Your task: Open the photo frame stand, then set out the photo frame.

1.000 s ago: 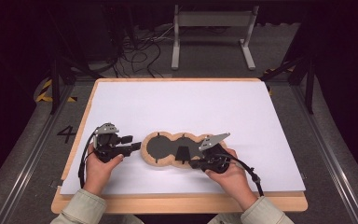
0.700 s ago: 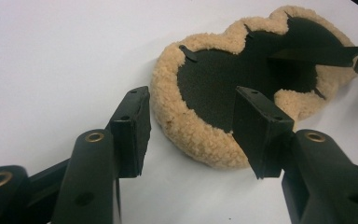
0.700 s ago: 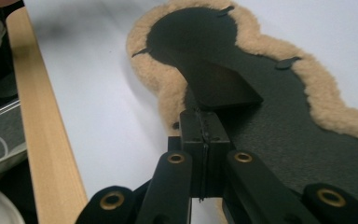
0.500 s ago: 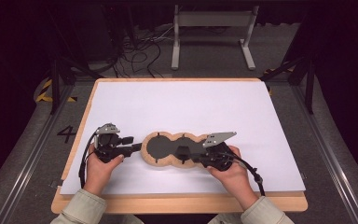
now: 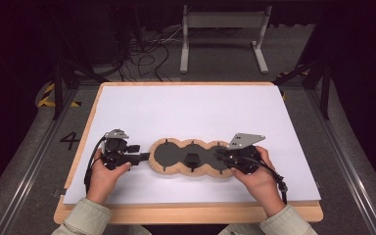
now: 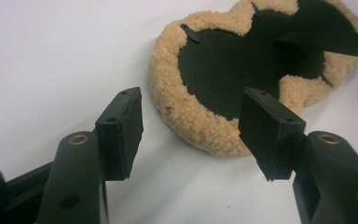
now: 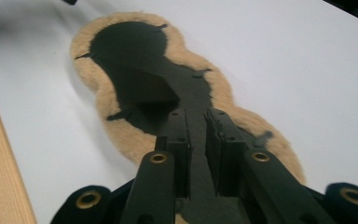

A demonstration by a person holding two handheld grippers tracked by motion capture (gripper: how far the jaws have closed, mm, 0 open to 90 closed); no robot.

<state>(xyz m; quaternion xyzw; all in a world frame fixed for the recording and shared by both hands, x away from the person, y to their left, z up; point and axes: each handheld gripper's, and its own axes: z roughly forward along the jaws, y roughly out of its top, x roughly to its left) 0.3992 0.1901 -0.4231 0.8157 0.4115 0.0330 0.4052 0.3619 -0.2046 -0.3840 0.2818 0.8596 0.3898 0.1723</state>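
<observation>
Three-lobed fleece pad (image 5: pixel 192 157), tan rim with black middle, flat on white sheet (image 5: pixel 191 115) at near centre of table (image 5: pixel 186 214). Left gripper (image 5: pixel 139 157) at pad's left end, jaws wide apart and just opening further, nothing clamped; rim of left lobe (image 6: pixel 191 116) between and beyond open pads. Right gripper (image 5: pixel 221 155) over right lobe, jaws narrow, just easing apart; black lining (image 7: pixel 196 107) in gap, contact with pads unclear.
</observation>
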